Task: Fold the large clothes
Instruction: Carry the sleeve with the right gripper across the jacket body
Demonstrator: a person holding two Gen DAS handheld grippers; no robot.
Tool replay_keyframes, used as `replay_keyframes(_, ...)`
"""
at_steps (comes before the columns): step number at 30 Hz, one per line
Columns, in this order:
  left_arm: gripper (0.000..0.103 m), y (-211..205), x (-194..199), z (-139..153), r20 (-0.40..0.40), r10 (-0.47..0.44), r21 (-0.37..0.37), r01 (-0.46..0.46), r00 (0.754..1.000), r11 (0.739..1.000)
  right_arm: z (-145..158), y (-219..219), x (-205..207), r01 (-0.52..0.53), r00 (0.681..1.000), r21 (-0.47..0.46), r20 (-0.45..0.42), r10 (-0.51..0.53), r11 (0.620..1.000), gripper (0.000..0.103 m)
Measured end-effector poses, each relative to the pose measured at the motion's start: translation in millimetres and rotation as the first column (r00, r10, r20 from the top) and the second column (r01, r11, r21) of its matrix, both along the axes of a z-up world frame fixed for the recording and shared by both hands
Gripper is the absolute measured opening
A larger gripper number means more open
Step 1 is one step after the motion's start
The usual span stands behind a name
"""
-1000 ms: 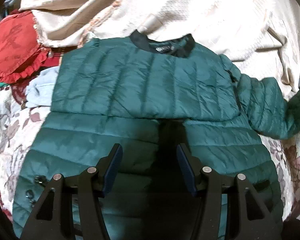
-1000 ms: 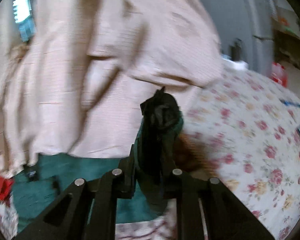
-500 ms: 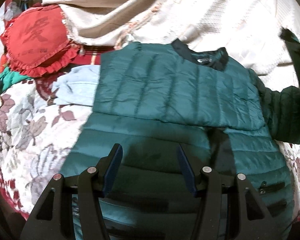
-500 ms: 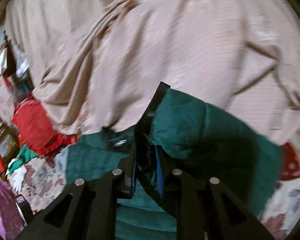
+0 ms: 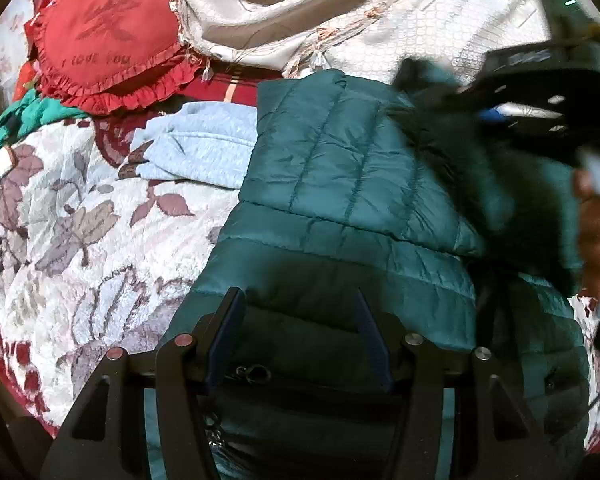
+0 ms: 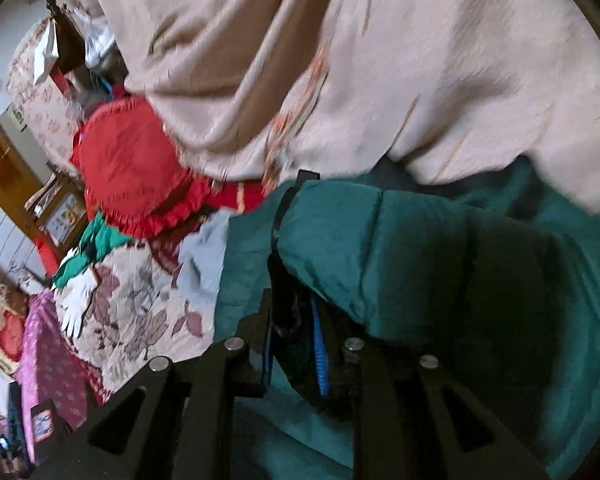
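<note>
The green puffer jacket (image 5: pixel 340 184) is lying flat on the floral bedspread (image 5: pixel 80 232), its upper part already doubled down over its lower part, with a cream blanket (image 5: pixel 380 20) bunched behind it. Compared with 1 second ago, its right sleeve (image 6: pixel 380 248) is no longer stretched out to the side on the bedspread: the right gripper (image 6: pixel 296 336) is carrying it across, and the sleeve is now hanging over the jacket's body. In the left wrist view that gripper is showing as a blurred dark shape at the upper right, with a hand (image 5: pixel 598 236) just below it. I judge this as the sleeve fold being about halfway through; the sleeve is not yet lying flat on the chest panel.

The left wrist view is also sliding sideways along the hem, so more bedspread, a light blue garment (image 5: pixel 204 144) and a red frilled cushion (image 5: pixel 108 40) are now showing to the left of the jacket.

The right gripper's jaws are pressing together on the sleeve's dark cuff end, with fabric bunching between the blue pads.

The left gripper (image 5: pixel 298 336) is hovering over the jacket's lower hem with its jaws standing partly apart, nothing gripped between them; whether the pads are brushing the fabric I cannot tell.
</note>
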State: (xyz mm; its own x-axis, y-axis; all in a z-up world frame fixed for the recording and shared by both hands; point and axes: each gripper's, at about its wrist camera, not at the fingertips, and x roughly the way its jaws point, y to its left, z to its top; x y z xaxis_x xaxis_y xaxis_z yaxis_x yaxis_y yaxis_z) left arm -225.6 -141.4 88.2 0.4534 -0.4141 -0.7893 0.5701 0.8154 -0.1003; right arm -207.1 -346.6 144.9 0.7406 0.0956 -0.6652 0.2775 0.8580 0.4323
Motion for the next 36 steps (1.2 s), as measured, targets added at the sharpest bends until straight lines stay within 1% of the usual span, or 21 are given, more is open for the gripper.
replay_keyframes(1,0.038,0.3,1.6,-0.6,-0.006,0.002,-0.007,-0.002,1.0,1.0,-11.0,2.3,9.1,-0.013,1.0,0.032,-0.015,0.014,0.999,0.017)
replay_keyframes(3,0.038,1.0,4.5,-1.6,-0.017,0.004,-0.018,-0.004,1.0,1.0,-31.9,4.7,21.3,-0.033,0.998,0.087,-0.044,0.037,0.996,0.022)
replay_keyframes(5,0.038,1.0,6.9,-1.2,-0.034,-0.003,-0.036,0.002,0.999,0.999,-49.4,4.5,25.1,-0.063,0.996,0.165,-0.057,0.073,0.984,0.042)
replay_keyframes(6,0.038,1.2,7.9,0.7,-0.046,-0.013,-0.063,0.01,0.999,0.998,-53.8,4.5,21.8,-0.067,0.996,0.198,-0.046,0.077,0.978,0.045)
replay_keyframes(8,0.039,-0.2,9.5,6.2,-0.051,-0.026,-0.105,0.021,0.998,0.994,-48.1,2.4,6.5,-0.06,0.998,0.219,0.001,0.061,0.974,0.054)
replay_keyframes(10,0.042,-6.2,13.2,12.9,-0.059,-0.037,-0.146,0.029,0.998,0.989,-33.1,0.2,-14.1,-0.04,0.999,0.184,0.031,0.035,0.982,0.061)
replay_keyframes(11,0.046,-10.9,16.0,15.2,-0.065,-0.043,-0.171,0.032,0.997,0.985,-25.0,-2.9,-25.0,-0.028,0.999,0.167,0.039,0.022,0.986,0.064)
replay_keyframes(13,0.048,-22.9,22.5,17.3,-0.069,-0.039,-0.197,0.024,0.997,0.98,-11.3,-11.5,-50.6,0.002,0.999,0.133,0.044,-0.007,0.991,0.069)
replay_keyframes(15,0.048,-35.0,30.4,16.1,-0.087,-0.037,-0.209,0.018,0.996,0.978,1.2,-24.3,-83.0,0.046,0.998,0.092,0.041,-0.05,0.995,0.071)
replay_keyframes(16,0.048,-41.3,34.4,14.3,-0.094,-0.034,-0.206,0.014,0.995,0.979,5.1,-30.6,-103.7,0.075,0.996,0.063,0.039,-0.077,0.995,0.072)
replay_keyframes(18,0.048,-58.5,43.7,9.4,-0.097,-0.012,-0.183,-0.006,0.995,0.983,9.3,-43.4,-132.1,0.122,0.992,0.018,0.026,-0.123,0.992,0.074)
replay_keyframes(20,0.048,-73.8,52.7,2.3,-0.104,-0.009,-0.18,-0.01,0.995,0.984,10.9,-59.2,-165.1,0.185,0.983,-0.041,0.003,-0.185,0.982,0.075)
replay_keyframes(21,0.046,-76.3,57.0,-1.6,-0.116,-0.012,-0.185,-0.01,0.993,0.983,10.2,-68.9,-180.3,0.216,0.976,-0.058,-0.008,-0.216,0.975,0.075)
replay_keyframes(22,0.041,-79.3,62.7,-6.0,-0.134,-0.018,-0.201,-0.009,0.991,0.98,7.4,-80.2,-197.7,0.254,0.967,-0.063,-0.019,-0.256,0.965,0.075)
replay_keyframes(23,0.023,-82.1,66.2,-9.7,-0.15,-0.025,-0.213,-0.008,0.988,0.977,5.3,-88.9,-209.1,0.282,0.959,-0.055,-0.024,-0.283,0.958,0.075)
replay_keyframes(24,0.011,-87.2,69.0,-12.2,-0.156,-0.027,-0.199,-0.005,0.987,0.98,2.3,-99.1,-221.6,0.319,0.947,-0.038,-0.028,-0.32,0.947,0.075)
replay_keyframes(26,0.0,-92.5,69.8,-8.7,-0.121,-0.028,-0.181,0.005,0.992,0.984,-8.1,-119.8,-244.1,0.395,0.918,-0.003,-0.037,-0.394,0.919,0.075)
replay_keyframes(28,0.0,-92.2,65.1,9.1,-0.037,-0.047,-0.192,0.039,0.998,0.981,-20.2,-134.8,-256.1,0.447,0.893,0.009,-0.057,-0.446,0.895,0.075)
replay_keyframes(30,0.0,-86.1,64.9,25.5,0.025,-0.043,-0.211,0.047,0.999,0.976,-32.7,-142.0,-257.3,0.473,0.879,0.014,-0.077,-0.471,0.881,0.075)
replay_keyframes(33,0.0,-72.9,76.4,39.9,0.051,-0.004,-0.225,0.015,0.999,0.974,-46.3,-147.2,-246.3,0.471,0.881,0.05,-0.077,-0.466,0.881,0.075)
replay_keyframes(36,0.0,-64.5,86.6,29.3,0.037,0.024,-0.178,-0.017,0.999,0.984,-50.2,-147.4,-216.1,0.445,0.896,0.054,-0.049,-0.442,0.894,0.075)
